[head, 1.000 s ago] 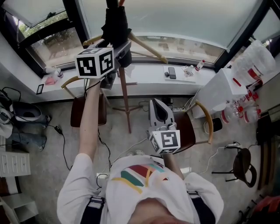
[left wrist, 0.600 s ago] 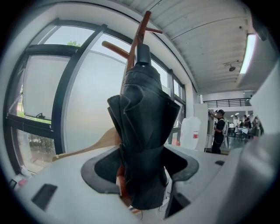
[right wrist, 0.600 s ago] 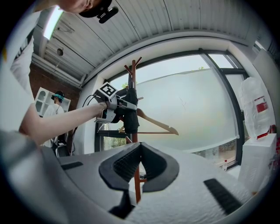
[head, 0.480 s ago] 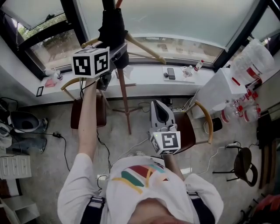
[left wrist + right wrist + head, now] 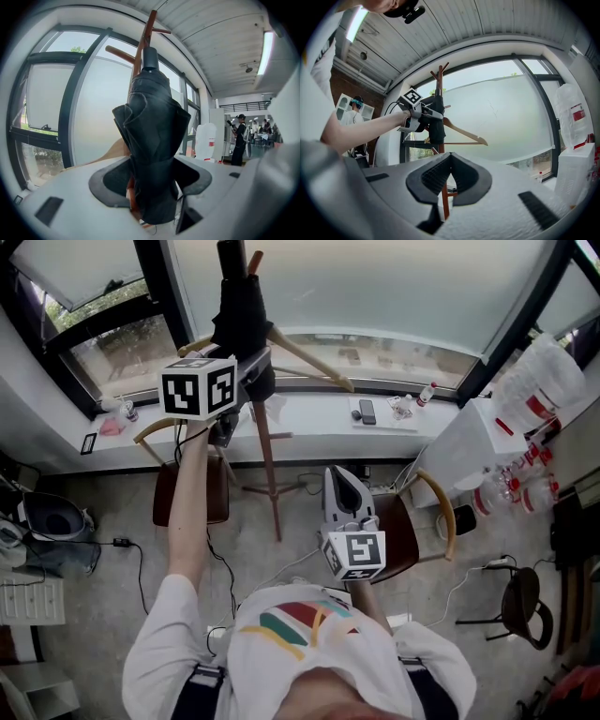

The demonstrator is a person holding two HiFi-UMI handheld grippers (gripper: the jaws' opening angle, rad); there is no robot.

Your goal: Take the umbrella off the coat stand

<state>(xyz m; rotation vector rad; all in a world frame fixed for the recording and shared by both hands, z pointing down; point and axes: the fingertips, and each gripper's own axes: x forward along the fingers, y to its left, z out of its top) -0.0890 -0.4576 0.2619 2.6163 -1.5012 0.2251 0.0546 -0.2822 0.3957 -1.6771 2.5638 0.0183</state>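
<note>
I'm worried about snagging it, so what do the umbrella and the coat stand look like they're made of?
The umbrella looks like thin black fabric, probably nylon or polyester: soft creased folds, faint sheen. The coat stand looks like reddish-brown varnished wood, going by its warm colour and pegs.

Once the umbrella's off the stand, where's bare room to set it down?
Windowsill between coat stand and phone is bare. Right of the phone it's crowded: small items, a bottle. Floor below carries cables.
</note>
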